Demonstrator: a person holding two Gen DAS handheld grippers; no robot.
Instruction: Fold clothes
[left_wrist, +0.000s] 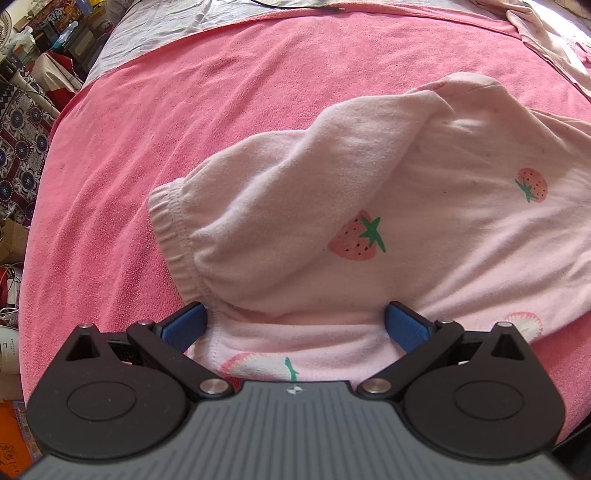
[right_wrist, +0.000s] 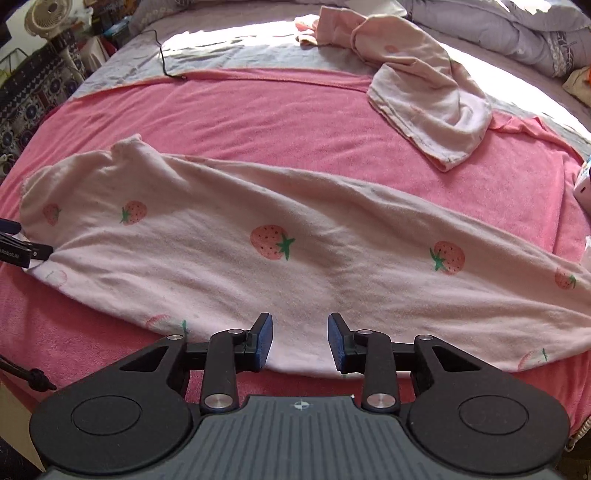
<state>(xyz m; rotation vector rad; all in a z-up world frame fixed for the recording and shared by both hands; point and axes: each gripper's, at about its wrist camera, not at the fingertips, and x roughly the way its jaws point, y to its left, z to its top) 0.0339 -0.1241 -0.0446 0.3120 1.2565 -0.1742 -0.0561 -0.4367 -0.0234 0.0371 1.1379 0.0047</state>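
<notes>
Trousers (right_wrist: 295, 258) flat on pink blanket (right_wrist: 258, 110); far side bare.

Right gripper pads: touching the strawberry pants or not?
Cannot tell. In the right wrist view the right gripper has its jaws parted over the near edge of the strawberry pants; the blue pads overlap the fabric, but neither contact nor a gap shows.

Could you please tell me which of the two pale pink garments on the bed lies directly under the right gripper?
The strawberry-print garment, stretched lengthwise across the pink blanket; the right gripper hovers over its near edge. The other garment lies crumpled farther back.
</notes>
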